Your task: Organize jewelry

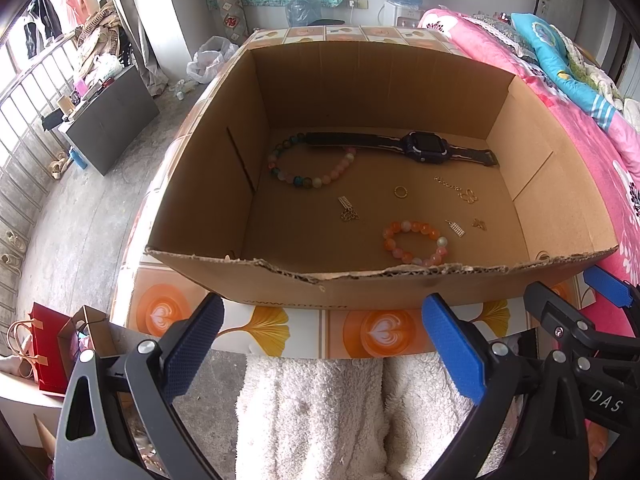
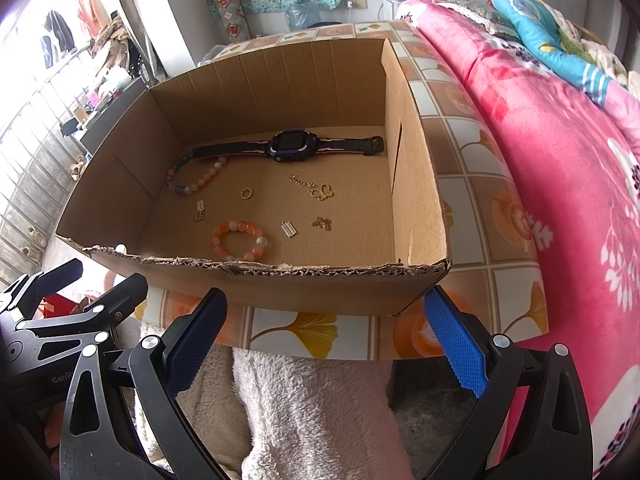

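An open cardboard box (image 1: pixel 208 184) (image 2: pixel 416 184) sits on a tiled table and holds the jewelry. Along its back lies a dark watch (image 1: pixel 424 146) (image 2: pixel 292 145). A multicoloured bead bracelet (image 1: pixel 310 166) (image 2: pixel 196 178) lies at the left, an orange bead bracelet (image 1: pixel 414 242) (image 2: pixel 240 240) near the front. A gold ring (image 1: pixel 400 191) (image 2: pixel 246 193), a butterfly chain (image 1: pixel 466 194) (image 2: pixel 322 192) and small charms (image 1: pixel 348 210) (image 2: pixel 289 228) are scattered between. My left gripper (image 1: pixel 324 320) and right gripper (image 2: pixel 326 314) hang open and empty before the box's front wall.
The tiled table (image 1: pixel 280 332) (image 2: pixel 480 208) stands beside a bed with a pink blanket (image 1: pixel 592 140) (image 2: pixel 560 160). A fluffy white garment (image 1: pixel 320 412) lies below the grippers. A dark low table (image 1: pixel 112 120) and a red bag (image 1: pixel 48 344) stand at the left.
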Demonstrator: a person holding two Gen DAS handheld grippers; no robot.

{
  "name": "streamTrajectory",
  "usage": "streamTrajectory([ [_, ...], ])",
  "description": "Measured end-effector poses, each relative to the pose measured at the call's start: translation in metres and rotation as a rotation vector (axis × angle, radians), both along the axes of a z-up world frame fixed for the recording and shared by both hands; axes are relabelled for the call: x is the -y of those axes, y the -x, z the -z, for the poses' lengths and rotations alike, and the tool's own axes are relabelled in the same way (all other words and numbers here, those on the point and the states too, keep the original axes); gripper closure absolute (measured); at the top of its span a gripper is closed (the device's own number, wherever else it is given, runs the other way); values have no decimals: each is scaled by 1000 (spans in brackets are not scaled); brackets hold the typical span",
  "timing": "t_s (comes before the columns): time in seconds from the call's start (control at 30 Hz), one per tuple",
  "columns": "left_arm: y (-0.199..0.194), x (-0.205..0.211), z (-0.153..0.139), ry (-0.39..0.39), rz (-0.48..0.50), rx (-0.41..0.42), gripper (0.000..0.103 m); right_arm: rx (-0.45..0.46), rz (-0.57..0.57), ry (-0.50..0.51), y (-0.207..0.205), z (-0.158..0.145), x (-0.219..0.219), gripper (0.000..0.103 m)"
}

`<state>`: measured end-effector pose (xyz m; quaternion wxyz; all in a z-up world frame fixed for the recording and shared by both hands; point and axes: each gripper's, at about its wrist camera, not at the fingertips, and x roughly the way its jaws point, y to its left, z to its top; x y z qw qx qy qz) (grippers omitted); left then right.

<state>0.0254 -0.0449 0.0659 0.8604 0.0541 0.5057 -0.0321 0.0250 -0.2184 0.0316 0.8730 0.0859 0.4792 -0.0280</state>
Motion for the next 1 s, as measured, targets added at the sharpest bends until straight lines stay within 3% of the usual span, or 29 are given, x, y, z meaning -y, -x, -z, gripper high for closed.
streamTrajectory([
  [1.0, -1, -1, 4, 7, -1, -11, 6, -6, 1, -9, -2, 1, 1, 8],
])
